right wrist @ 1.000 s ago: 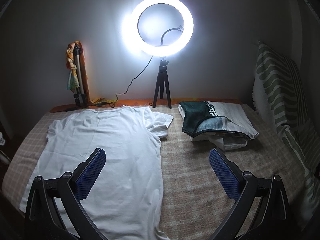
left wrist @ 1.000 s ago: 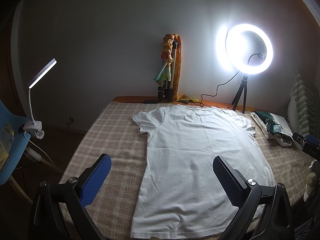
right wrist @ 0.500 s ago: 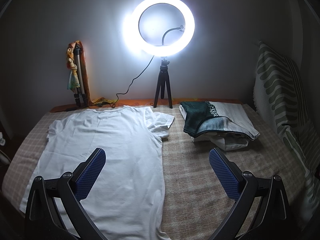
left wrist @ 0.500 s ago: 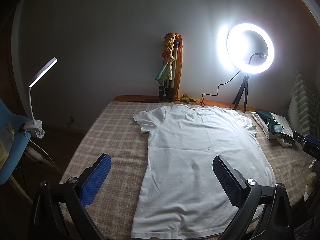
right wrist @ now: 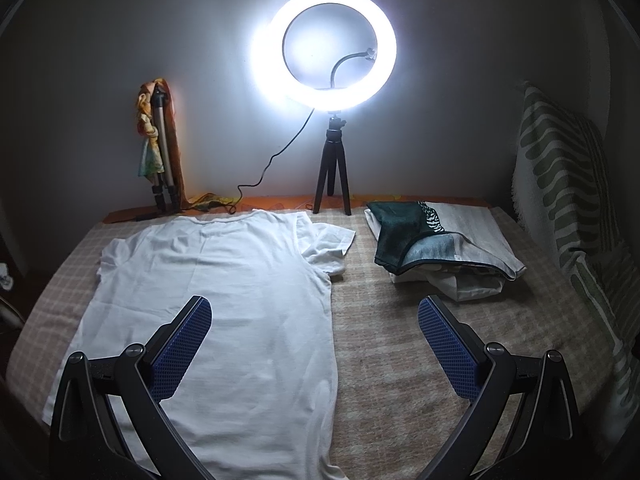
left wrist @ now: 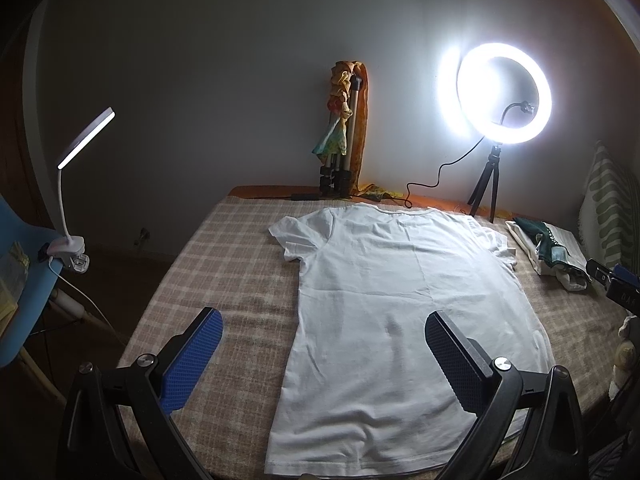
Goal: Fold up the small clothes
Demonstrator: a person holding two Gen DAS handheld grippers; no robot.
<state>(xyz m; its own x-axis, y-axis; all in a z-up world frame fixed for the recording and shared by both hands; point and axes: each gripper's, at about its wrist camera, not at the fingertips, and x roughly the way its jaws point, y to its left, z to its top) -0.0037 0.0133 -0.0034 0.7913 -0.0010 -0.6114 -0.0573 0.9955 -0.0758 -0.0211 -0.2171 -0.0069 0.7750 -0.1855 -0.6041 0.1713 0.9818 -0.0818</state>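
Note:
A white T-shirt (left wrist: 400, 300) lies spread flat on the checked table cover (left wrist: 224, 264), collar toward the wall; it also shows in the right wrist view (right wrist: 224, 292). My left gripper (left wrist: 320, 344) is open and empty, held above the shirt's near left edge. My right gripper (right wrist: 316, 332) is open and empty, held above the shirt's right edge. A small pile of folded clothes (right wrist: 436, 244) lies to the right of the shirt; it also shows in the left wrist view (left wrist: 548, 248).
A lit ring light on a tripod (right wrist: 332, 48) and a folded tripod with cloth (right wrist: 158, 148) stand at the wall. A striped cushion (right wrist: 568, 176) leans at the right. A clip lamp (left wrist: 76, 160) and blue chair (left wrist: 24, 272) stand left of the table.
Both views have shifted very slightly; the shirt and pile lie as before. Both grippers stay open.

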